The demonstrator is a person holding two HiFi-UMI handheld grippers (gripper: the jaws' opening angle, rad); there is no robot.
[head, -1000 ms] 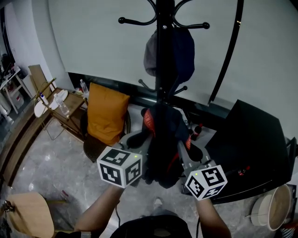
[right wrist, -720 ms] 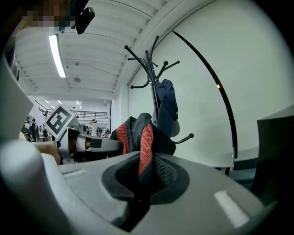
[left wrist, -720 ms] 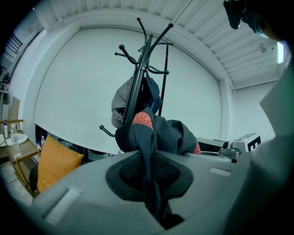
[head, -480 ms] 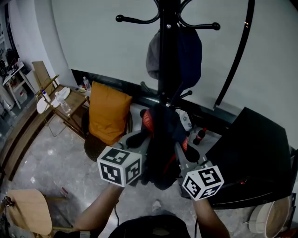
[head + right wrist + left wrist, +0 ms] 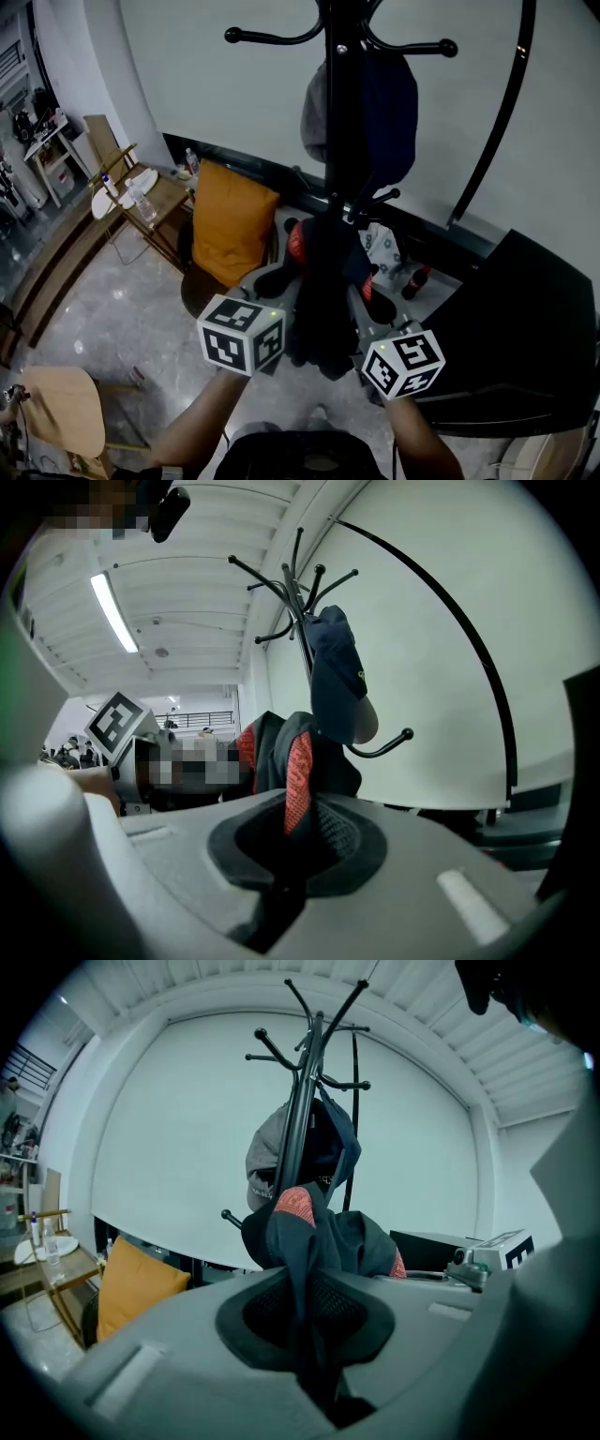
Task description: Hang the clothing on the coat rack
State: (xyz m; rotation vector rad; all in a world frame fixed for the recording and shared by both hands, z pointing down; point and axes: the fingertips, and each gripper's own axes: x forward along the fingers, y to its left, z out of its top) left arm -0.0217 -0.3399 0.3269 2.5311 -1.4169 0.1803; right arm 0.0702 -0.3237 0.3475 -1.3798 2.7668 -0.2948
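Note:
A dark garment with red-orange trim [image 5: 323,281] hangs bunched between my two grippers, just in front of the black coat rack pole [image 5: 343,112]. My left gripper [image 5: 298,292] is shut on the garment's left side; the cloth [image 5: 305,1241] runs down between its jaws. My right gripper [image 5: 354,292] is shut on the right side, pinching a red-trimmed fold [image 5: 298,775]. A dark blue and grey cap [image 5: 361,108] hangs on the rack above. A short lower hook [image 5: 375,199] juts out just above the garment.
An orange cushion [image 5: 228,223] sits on a chair to the left. A black table [image 5: 525,328] fills the right. A wooden side table with bottles [image 5: 141,197] stands far left, and a round wooden stool [image 5: 61,417] sits at bottom left. A curved black pole [image 5: 497,112] leans at right.
The view has drawn closer to the rack and shifted right; both grippers keep their hold on the garment, which sits a little nearer the lower hook.

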